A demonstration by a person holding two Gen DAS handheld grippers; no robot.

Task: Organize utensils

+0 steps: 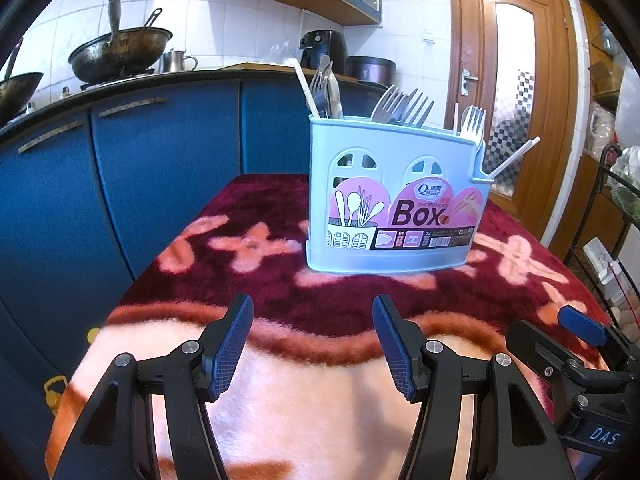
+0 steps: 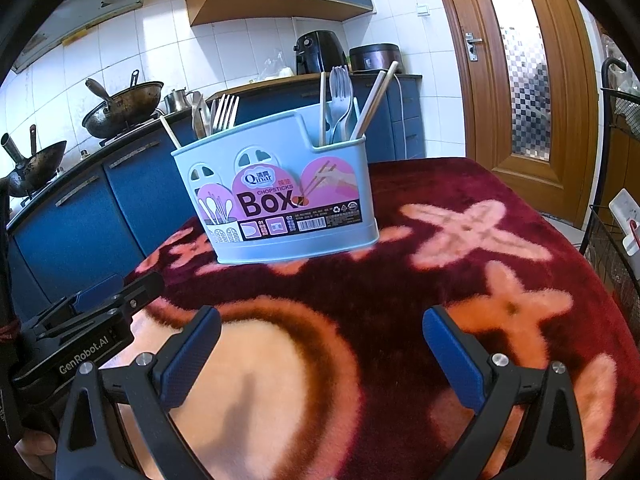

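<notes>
Leftmost, the left claw (image 1: 313,346) hangs released above the blanket-covered bench (image 1: 280,420), grasping nothing. Ahead, well apart from both claws, the blue utensil box (image 1: 394,200) stands upright on the bench, forks (image 1: 402,106), spoons and chopsticks (image 2: 374,100) poking from its compartments. Rightmost, the right claw (image 2: 321,354) is likewise spread wide and bare.

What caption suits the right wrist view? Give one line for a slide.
Open right tongs face a blue utensil box holding forks and chopsticks on a red blanket.
</notes>
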